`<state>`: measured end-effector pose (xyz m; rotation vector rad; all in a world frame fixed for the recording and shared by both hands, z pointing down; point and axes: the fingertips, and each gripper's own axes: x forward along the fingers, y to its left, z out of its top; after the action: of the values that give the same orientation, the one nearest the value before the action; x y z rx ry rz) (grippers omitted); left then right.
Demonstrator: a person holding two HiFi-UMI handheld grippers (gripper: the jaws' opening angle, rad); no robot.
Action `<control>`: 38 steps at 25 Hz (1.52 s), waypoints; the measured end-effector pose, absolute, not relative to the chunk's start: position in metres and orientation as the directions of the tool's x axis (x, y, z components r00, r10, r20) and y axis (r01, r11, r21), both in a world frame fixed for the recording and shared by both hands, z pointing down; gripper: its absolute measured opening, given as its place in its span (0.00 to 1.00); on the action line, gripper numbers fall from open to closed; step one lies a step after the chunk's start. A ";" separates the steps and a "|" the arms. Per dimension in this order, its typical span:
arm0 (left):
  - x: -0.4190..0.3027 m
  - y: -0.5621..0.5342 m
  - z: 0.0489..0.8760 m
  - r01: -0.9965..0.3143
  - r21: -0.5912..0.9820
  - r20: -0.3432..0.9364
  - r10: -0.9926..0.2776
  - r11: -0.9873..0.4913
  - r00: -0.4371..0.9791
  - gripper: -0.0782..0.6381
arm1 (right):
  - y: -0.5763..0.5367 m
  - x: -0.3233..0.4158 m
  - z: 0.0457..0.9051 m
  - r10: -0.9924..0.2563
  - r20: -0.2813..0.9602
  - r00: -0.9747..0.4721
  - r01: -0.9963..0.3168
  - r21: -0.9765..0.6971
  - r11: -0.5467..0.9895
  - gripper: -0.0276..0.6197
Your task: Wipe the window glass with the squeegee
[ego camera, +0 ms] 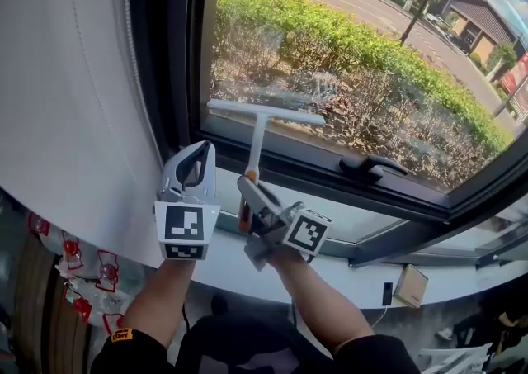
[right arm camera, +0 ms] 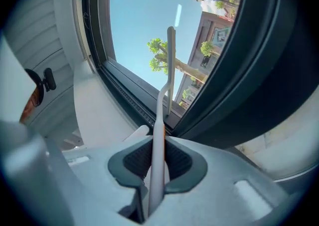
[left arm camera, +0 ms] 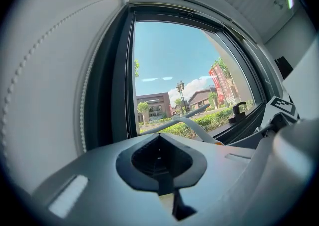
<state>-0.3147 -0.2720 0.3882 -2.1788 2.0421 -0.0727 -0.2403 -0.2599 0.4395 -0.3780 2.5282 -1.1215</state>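
Squeegee [ego camera: 257, 137] clamped in right tool [ego camera: 248, 187], blade at window glass [ego camera: 346, 50]; left tool [ego camera: 200, 149] closed.

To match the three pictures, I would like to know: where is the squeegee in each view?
Head view: the squeegee stands in the centre of the picture.
Left gripper view: low, right of centre, beyond the jaws.
Right gripper view: centre, upright, clamped between the jaws.
Shared landmark: the dark lower window frame.

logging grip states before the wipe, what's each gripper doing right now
Left gripper: shut, nothing between its jaws.
Right gripper: shut on the squeegee handle.
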 end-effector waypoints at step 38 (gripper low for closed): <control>-0.196 -0.312 0.188 -0.953 -0.280 -0.390 -0.893 -0.114 0.222 0.13 | -0.293 -0.136 0.223 -0.227 -0.467 -0.854 -0.010 -0.422 0.906 0.11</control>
<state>-0.1959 -0.3120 0.1885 -2.0359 1.6985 0.1703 -0.1361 -0.2927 0.2231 -0.1709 2.5444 -0.5595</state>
